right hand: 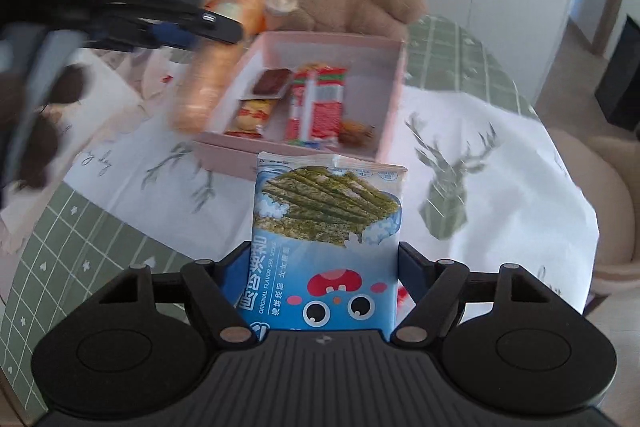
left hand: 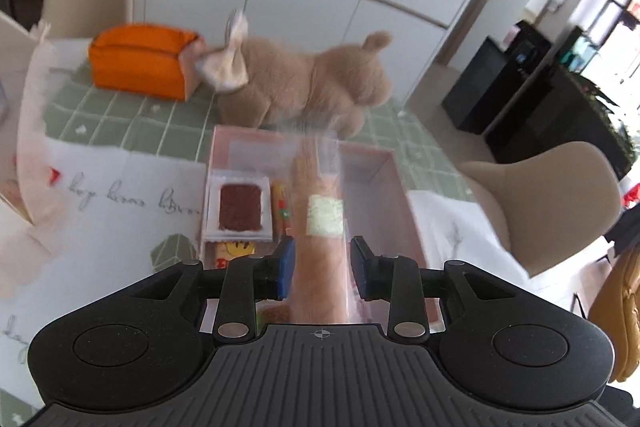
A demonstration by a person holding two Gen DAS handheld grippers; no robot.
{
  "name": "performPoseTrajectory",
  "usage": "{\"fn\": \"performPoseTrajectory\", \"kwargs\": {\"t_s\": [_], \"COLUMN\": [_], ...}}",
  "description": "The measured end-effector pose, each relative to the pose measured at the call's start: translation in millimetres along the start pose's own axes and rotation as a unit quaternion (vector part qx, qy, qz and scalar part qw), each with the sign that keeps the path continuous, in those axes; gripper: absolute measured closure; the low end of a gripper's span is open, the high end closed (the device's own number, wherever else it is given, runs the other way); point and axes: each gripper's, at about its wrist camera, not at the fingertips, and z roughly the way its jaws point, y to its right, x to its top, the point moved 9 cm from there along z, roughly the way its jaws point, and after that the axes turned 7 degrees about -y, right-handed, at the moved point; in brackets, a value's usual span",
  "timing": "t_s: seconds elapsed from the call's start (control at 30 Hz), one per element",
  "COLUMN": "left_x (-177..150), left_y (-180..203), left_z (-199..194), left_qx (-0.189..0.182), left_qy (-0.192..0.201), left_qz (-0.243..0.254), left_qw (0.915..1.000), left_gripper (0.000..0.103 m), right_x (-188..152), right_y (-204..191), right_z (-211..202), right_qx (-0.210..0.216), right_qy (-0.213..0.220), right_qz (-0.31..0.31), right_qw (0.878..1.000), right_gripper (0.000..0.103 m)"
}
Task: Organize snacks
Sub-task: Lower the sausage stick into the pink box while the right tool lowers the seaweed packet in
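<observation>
My left gripper (left hand: 324, 259) is shut on a long clear-wrapped stack of orange biscuits (left hand: 320, 187), which hangs over the pink box (left hand: 384, 163). The right wrist view shows that gripper (right hand: 188, 31) at the upper left, with the blurred biscuit stack (right hand: 208, 79) above the box's left edge. My right gripper (right hand: 320, 259) is shut on a blue seaweed snack bag (right hand: 328, 227), held in front of the pink box (right hand: 394, 75). Inside the box lie a brown square snack (right hand: 272, 81), a yellow-red pack (right hand: 250, 117), a red-and-white pack (right hand: 318, 103) and a small orange snack (right hand: 356, 133).
A tan plush toy (left hand: 316, 83) and an orange pouch (left hand: 140, 63) sit behind the box. A white deer-print cloth (right hand: 444, 195) covers the green checked table (right hand: 80, 247). Beige chairs (left hand: 540, 199) stand around it. A person's patterned sleeve (right hand: 36, 131) is at the left.
</observation>
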Motion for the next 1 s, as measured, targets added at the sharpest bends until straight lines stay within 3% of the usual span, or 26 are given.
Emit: {"fn": "performPoseTrajectory", "kwargs": {"t_s": [0.1, 0.23, 0.37, 0.47, 0.6, 0.73, 0.77, 0.83, 0.87, 1.0], "left_x": [-14.5, -57.0, -102.7, -130.9, -150.7, -142.3, -138.5, -136.9, -136.4, -139.4], "left_y": [-0.2, -10.0, -19.5, -25.4, -31.5, -32.2, -31.2, -26.6, -23.9, -20.4], "left_z": [-0.6, -9.8, -8.6, -2.0, -6.7, -9.3, -9.0, -11.0, -12.9, -16.6], "left_qx": [0.001, -0.001, 0.007, 0.010, 0.031, 0.039, 0.041, 0.046, 0.048, 0.068], "left_qy": [0.011, 0.001, -0.022, -0.056, -0.069, -0.062, -0.060, -0.056, -0.054, -0.055], "left_qz": [-0.008, -0.043, -0.059, -0.067, -0.061, -0.049, -0.046, -0.033, -0.026, -0.001], "left_qw": [0.9999, 0.9991, 0.9980, 0.9961, 0.9953, 0.9961, 0.9963, 0.9968, 0.9971, 0.9962], "left_gripper": [0.069, 0.069, 0.069, 0.069, 0.069, 0.069, 0.069, 0.069, 0.069, 0.069], "right_x": [-3.4, 12.5, 77.1, 132.3, 160.9, 140.4, 133.0, 120.5, 115.3, 112.8], "right_y": [16.0, 19.9, 6.4, -6.5, -9.9, -3.5, -2.6, -4.0, -5.2, -11.7], "right_z": [0.1, -14.6, -27.4, -14.8, 35.7, 45.7, 46.9, 49.3, 52.5, 65.0], "right_qx": [-0.001, 0.013, 0.025, 0.041, 0.018, 0.051, 0.054, 0.060, 0.060, 0.046], "right_qy": [-0.001, 0.029, 0.083, 0.117, 0.071, 0.052, 0.050, 0.044, 0.037, 0.036], "right_qz": [0.000, -0.021, -0.045, -0.050, -0.051, -0.020, -0.014, -0.013, -0.015, -0.015], "right_qw": [1.000, 0.999, 0.995, 0.991, 0.996, 0.997, 0.997, 0.997, 0.997, 0.998], "right_gripper": [0.028, 0.028, 0.026, 0.015, 0.017, 0.017, 0.020, 0.037, 0.052, 0.069]}}
